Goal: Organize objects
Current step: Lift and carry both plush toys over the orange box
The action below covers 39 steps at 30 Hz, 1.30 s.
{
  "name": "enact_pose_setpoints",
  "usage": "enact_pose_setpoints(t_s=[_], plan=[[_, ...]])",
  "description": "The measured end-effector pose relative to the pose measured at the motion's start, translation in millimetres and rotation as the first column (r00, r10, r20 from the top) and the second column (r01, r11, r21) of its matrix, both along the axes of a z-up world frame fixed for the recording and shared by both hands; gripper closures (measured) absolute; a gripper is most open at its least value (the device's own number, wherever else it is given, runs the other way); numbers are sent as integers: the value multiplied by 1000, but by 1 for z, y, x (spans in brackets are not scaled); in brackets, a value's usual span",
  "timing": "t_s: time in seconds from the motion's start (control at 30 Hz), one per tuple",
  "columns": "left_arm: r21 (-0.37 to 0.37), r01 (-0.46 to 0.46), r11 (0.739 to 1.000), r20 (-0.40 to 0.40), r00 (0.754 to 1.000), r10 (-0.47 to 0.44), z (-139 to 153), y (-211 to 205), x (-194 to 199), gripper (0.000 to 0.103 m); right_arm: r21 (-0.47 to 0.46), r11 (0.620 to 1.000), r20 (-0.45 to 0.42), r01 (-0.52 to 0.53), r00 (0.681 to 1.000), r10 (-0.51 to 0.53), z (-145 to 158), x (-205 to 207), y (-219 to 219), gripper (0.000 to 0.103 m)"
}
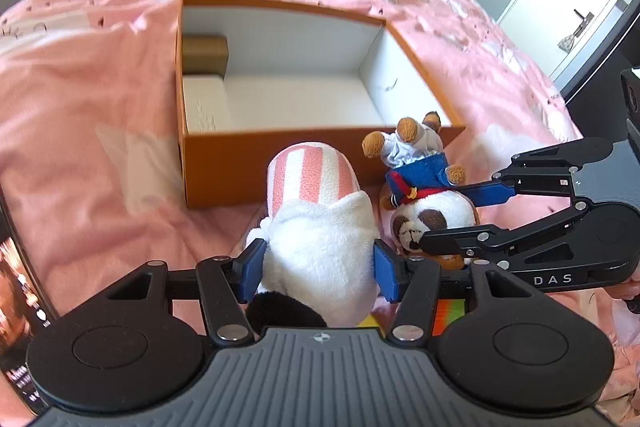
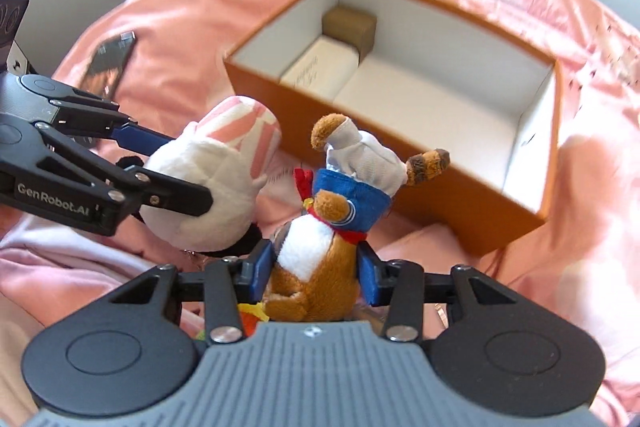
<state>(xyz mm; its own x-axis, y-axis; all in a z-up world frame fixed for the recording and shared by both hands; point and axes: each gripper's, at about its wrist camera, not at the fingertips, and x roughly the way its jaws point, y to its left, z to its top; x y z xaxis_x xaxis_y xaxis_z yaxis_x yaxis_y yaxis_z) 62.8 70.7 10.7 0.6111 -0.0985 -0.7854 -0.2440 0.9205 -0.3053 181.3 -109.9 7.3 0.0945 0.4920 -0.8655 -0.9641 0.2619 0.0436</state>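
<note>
Two plush toys are riding in my claws: the left claw is clenching the white striped plush, the right claw is clamping the brown dog plush head-down, both at six o'clock of the orange box. I am worrying that soft fur could slip, or dangling legs could be catching the box's near wall. Inside, a brown block and white packet are crowding one end; a phone is lying on the pink bedspread.

Left gripper: clamped on white plush toy
Right gripper: grips brown dog plush
Orange box: open, on pink bedspread
</note>
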Motion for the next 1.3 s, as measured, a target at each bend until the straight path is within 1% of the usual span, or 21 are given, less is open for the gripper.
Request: enact_pose_setpoints(t_s=[0.1,0.3,0.53,0.63,0.67,0.77,0.83,1.0,1.07,1.13,1.3], plan=[[26,-3,1000,41,999,2,18,3,-1,39,49,999,-3,1,1000,-1,20,4,-9,57],[49,-13,999,118,993,7,49,14,11,39,136,991,20,0,1000,-3,55,15,-11,57],[102,-26,994,222,975,3,89,26,39,39,233,972,14,20,1000,-24,91,41,-4,57],[131,-34,991,256,967,-1,99,28,54,39,285,957,8,46,999,-50,104,56,2,56],[132,-29,991,256,967,-6,100,29,61,39,301,952,8,56,998,-61,108,61,4,56],[128,-22,992,230,973,-8,92,34,82,39,325,944,5,61,998,-66,113,72,13,56],[126,-21,992,195,981,-4,80,36,95,39,314,947,-8,66,998,-67,108,80,23,56],[71,-20,997,97,995,13,40,46,118,39,253,961,-112,115,990,-90,72,109,44,56],[62,-8,998,54,999,5,25,47,125,39,219,968,-147,124,985,-93,55,118,51,56],[48,-1,999,20,1000,0,13,49,131,39,178,975,-163,129,982,-100,40,126,58,56],[28,-8,1000,-54,998,9,-11,53,143,39,100,987,-267,123,959,-93,6,145,70,56]])
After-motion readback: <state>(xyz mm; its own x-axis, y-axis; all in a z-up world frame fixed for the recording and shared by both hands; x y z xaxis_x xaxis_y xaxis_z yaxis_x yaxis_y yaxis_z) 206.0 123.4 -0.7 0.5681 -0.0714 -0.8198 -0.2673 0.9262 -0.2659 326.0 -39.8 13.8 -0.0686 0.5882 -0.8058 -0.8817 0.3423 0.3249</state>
